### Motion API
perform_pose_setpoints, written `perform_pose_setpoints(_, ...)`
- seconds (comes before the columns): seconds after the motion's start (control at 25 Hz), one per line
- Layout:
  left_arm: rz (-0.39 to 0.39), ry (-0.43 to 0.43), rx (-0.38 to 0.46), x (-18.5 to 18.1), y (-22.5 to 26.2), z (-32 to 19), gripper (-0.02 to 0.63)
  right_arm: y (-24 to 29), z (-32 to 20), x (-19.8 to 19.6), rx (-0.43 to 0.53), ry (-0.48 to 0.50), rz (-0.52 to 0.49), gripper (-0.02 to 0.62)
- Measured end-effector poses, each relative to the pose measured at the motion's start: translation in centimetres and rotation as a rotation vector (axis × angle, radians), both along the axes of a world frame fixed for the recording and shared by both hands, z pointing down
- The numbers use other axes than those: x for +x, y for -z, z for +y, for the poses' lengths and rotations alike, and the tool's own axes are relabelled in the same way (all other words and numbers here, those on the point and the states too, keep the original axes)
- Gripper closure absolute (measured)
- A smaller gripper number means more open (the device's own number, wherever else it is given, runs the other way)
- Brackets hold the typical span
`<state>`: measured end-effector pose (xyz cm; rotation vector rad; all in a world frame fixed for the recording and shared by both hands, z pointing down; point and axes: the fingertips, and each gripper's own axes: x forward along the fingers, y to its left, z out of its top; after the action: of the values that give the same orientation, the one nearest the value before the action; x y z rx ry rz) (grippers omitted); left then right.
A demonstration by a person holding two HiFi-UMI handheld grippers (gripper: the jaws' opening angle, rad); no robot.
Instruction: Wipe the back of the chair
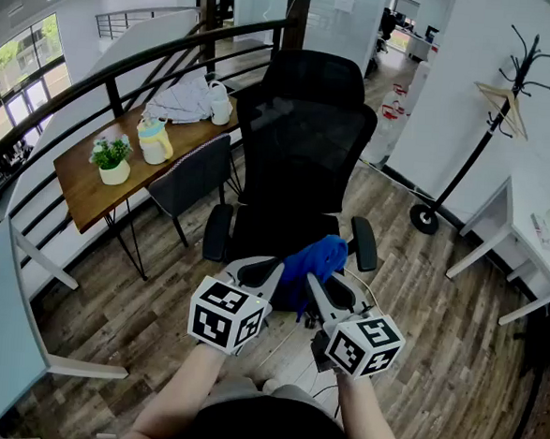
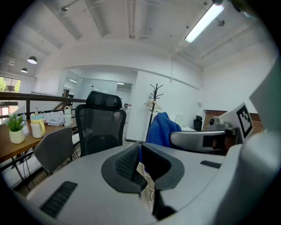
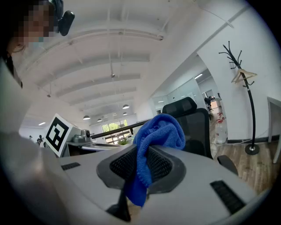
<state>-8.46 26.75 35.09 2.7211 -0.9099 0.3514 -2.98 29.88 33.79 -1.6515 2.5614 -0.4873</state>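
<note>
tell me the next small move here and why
Probably raise the right gripper forward and up toward the black mesh backrest of the office chair. This gripper is already shut on the blue microfibre cloth, but the cloth sits low in front of the chair, apart from the backrest, so nothing is being wiped yet.

A black chair [image 1: 304, 141] with a mesh back, a headrest and 2 armrests is seen upright, its seat turned toward the camera. A bunched blue cloth [image 3: 158, 132] is clamped in the right gripper [image 3: 139, 163], just before the seat.
</note>
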Motion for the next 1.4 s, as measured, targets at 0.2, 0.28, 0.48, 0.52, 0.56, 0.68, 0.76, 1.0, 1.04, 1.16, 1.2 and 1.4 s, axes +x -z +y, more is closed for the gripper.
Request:
perform_pose_setpoints(0.2, -0.001, -0.001, -0.044, 0.7, -1.4, 0.4, 0.575, -1.0, -0.2, 1.0, -0.035, -0.025, 0.007, 0.517)
perform_pose_setpoints(0.28, 0.005, 0.012, -0.062, 0.6, -1.8, 0.2, 0.575, -1.1, -0.2, 1.2, -0.043, -0.027, -0.009, 0.517)
perform_pose_setpoints(0.48, 0.02, 0.049, -0.039, 0.5, -1.3, -0.4, 0.575, -0.6, -0.1, 1.2, -0.031, -0.017, -0.023, 0.517)
perform_pose_setpoints(0.52, 0.029, 0.053, -0.037, 0.4, -1.2, -0.5, 0.575, -0.5, -0.1, 1.2, -0.028, -0.014, -0.023, 0.517)
perform_pose_setpoints(0.56, 0.039, 0.054, -0.037, 0.5, -1.1, -0.6, 0.575, -0.5, -0.2, 1.2, -0.024, -0.012, -0.023, 0.517)
perform_pose_setpoints(0.68, 0.053, 0.05, -0.041, 0.8, -1.1, -0.8, 0.575, -0.4, -0.3, 1.9, -0.017, -0.011, -0.059, 0.517)
perform_pose_setpoints(0.76, 0.052, 0.054, -0.04, 1.0, -1.1, -0.9, 0.575, -0.5, -0.4, 2.6, -0.02, -0.02, -0.075, 0.515)
perform_pose_setpoints(1.0, 0.041, 0.07, -0.048, 2.1, -2.1, -2.1, 0.575, -2.1, -0.3, 4.3, -0.052, 0.003, -0.046, 0.515)
perform_pose_setpoints(1.04, 0.046, 0.069, -0.052, 2.5, -2.3, -2.2, 0.575, -2.6, -0.2, 4.7, -0.062, 0.008, -0.048, 0.515)
perform_pose_setpoints(1.16, 0.05, 0.054, -0.065, 4.0, -2.7, -1.6, 0.575, -3.6, 0.0, 5.8, -0.085, 0.009, -0.072, 0.515)
perform_pose_setpoints(1.2, 0.044, 0.044, -0.065, 4.5, -2.8, -1.2, 0.575, -3.7, 0.0, 6.1, -0.089, 0.009, -0.077, 0.515)
perform_pose_setpoints(1.4, 0.042, 0.019, -0.081, 5.7, -3.6, -1.6, 0.575, -3.6, -1.1, 6.7, -0.075, -0.005, -0.074, 0.515)
